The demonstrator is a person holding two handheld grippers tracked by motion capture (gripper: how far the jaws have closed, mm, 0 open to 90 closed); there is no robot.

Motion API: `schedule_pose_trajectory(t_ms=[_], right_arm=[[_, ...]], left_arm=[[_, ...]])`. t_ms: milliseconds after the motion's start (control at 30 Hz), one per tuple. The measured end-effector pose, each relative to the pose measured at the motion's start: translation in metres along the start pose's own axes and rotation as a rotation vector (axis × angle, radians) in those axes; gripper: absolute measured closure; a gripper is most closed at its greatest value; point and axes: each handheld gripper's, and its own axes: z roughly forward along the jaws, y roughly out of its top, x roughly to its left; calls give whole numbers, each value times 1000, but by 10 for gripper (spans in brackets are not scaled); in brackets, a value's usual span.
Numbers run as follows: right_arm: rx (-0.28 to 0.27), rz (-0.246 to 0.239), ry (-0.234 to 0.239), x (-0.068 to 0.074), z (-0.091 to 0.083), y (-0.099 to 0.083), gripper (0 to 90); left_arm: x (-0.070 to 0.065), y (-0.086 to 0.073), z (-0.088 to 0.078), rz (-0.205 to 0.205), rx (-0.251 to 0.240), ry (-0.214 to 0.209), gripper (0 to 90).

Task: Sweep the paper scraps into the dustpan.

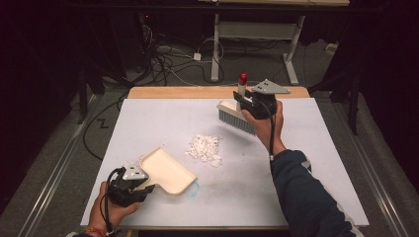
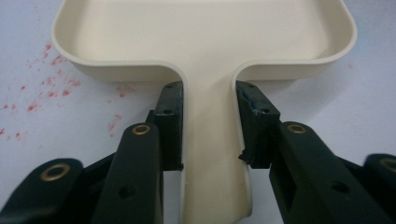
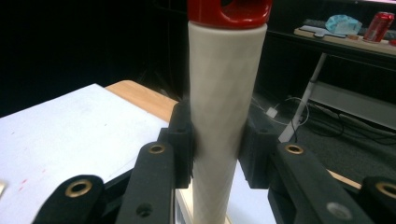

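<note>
A cream dustpan (image 1: 167, 171) lies on the white table top at the front left, its open side toward a small pile of white scraps (image 1: 204, 148). My left gripper (image 1: 144, 189) is shut on the dustpan's handle (image 2: 208, 140), one pad on each side of it. A hand brush with a cream handle (image 3: 224, 107) and a red cap (image 1: 243, 78) hangs over the table's far side, grey bristles (image 1: 236, 121) pointing down. My right gripper (image 1: 245, 100) is shut on that brush handle.
The white board (image 1: 316, 163) covers a wooden table (image 1: 197, 92). Faint red specks mark the surface beside the dustpan (image 2: 46, 88). Cables (image 1: 163, 59) and a desk frame (image 1: 257, 34) stand on the floor beyond the far edge. A red can (image 3: 379, 25) sits on a far desk.
</note>
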Motion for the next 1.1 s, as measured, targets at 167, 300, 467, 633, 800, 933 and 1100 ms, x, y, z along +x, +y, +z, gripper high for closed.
schedule_pose_trajectory(t_ms=[167,300,467,633,800,933,1100], right_arm=[[-15,5,-5,12,18,-6,706],[-21,4,4,24,28,-13,706],[-21,12,38,40,34,-20,706],[-13,-14,95,62,33,-23,702],[-19,-21,129,81,28,-27,695],[-33,7,156,87,22,-28,697],[-35,26,159,91,20,-30,694]], left_arm=[[-1,1,2,5,1,-4,637],[-1,0,4,1,1,-7,637],[-3,2,8,4,10,-17,637],[-6,8,12,12,14,-23,637],[-9,13,18,15,22,-27,636],[-10,16,20,13,25,-33,636],[-12,19,22,12,26,-34,636]])
